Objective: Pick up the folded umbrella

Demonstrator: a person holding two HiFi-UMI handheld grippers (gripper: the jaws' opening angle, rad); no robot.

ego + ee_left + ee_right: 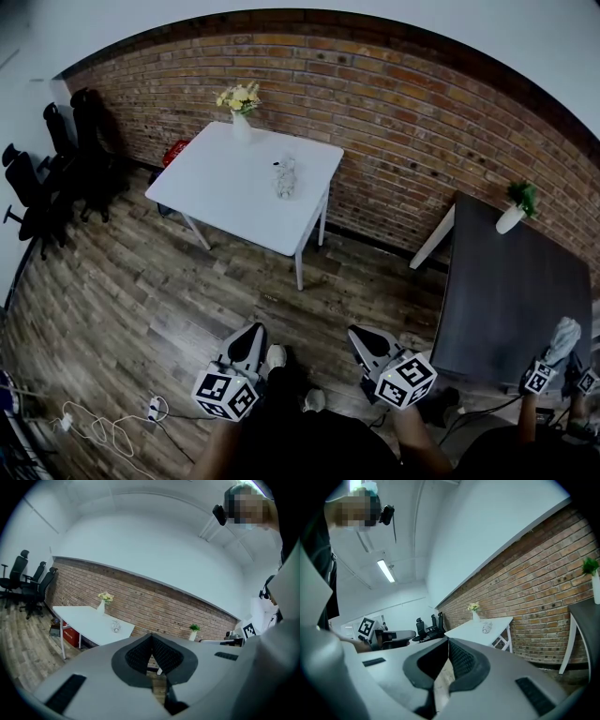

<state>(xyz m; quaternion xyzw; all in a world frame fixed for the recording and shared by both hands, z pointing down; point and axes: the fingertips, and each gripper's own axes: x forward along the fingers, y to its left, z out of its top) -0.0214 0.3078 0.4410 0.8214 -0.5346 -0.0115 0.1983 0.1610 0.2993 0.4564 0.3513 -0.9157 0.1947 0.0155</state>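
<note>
Since your left hand-held gripper [253, 330] and right hand-held gripper [356, 334] are both closed, arriving unopened could shove the folded umbrella [284, 176] across the far desk [225, 178].

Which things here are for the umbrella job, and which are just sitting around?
For the job:
- folded umbrella, lying on the white table
- left gripper and right gripper, both shut and empty

Just sitting around:
- flower vase
- dark table
- potted plant
- office chairs
- floor cables
</note>
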